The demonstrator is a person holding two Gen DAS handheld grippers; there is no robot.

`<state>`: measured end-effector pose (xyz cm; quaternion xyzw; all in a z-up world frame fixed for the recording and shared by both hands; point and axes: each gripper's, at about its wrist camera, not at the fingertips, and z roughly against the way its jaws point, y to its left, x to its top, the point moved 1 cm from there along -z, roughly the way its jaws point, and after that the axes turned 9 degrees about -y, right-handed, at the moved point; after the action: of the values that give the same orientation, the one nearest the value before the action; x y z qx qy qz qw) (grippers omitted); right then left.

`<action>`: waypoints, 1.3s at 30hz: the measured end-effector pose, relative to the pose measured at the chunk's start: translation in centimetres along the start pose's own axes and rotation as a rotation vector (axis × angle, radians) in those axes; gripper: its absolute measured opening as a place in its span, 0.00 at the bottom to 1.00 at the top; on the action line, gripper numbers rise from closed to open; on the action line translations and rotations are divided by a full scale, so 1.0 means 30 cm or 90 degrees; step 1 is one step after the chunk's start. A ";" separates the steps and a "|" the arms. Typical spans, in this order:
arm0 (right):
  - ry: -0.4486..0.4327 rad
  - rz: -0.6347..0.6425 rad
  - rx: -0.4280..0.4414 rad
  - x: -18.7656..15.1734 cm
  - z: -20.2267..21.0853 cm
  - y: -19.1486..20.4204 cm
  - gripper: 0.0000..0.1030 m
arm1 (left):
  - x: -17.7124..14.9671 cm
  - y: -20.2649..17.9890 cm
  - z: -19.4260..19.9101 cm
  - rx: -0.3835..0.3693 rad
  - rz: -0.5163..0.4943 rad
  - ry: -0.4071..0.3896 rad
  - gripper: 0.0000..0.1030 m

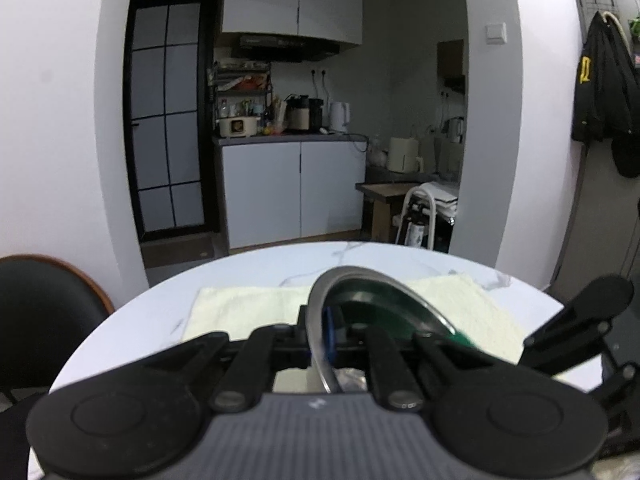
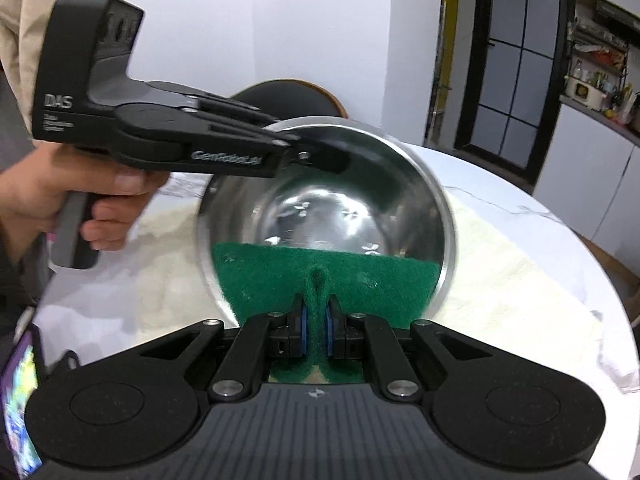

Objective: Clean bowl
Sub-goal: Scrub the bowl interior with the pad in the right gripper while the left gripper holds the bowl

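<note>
The left gripper is closed on the rim of the steel bowl, holding it tilted above a cream towel on the round white marble table. The right gripper pinches a green scouring pad that lies inside the bowl. Beyond the left fingers is a kitchen with white cabinets and a dark glass door.

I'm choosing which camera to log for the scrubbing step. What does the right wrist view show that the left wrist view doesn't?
Only the right wrist view: the bowl's shiny inside, the right gripper pinching the green scouring pad, and the hand holding the left gripper.

Only the left wrist view: the kitchen cabinets and the hanging black jacket.

Both: bowl, pad, white towel, marble table.
</note>
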<state>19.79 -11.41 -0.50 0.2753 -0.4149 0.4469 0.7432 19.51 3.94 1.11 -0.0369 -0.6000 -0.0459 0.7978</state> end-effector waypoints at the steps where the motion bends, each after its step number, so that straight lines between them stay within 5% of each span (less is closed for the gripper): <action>1: -0.004 -0.003 0.003 0.000 0.003 0.003 0.10 | 0.003 -0.005 -0.003 -0.001 -0.007 -0.004 0.08; 16: -0.020 -0.015 0.011 -0.010 0.044 0.017 0.10 | 0.014 -0.012 -0.026 -0.040 -0.024 -0.044 0.10; 30: -0.011 -0.001 0.001 -0.042 0.015 0.127 0.10 | 0.012 -0.032 0.011 -0.095 0.002 -0.057 0.27; 39: 0.011 0.029 -0.027 -0.067 -0.019 0.174 0.10 | -0.025 -0.008 0.064 -0.051 0.017 -0.042 0.39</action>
<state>14.82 -9.50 -2.32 0.2462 -0.4242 0.4571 0.7420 17.45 3.95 0.92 -0.0785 -0.6229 -0.0579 0.7762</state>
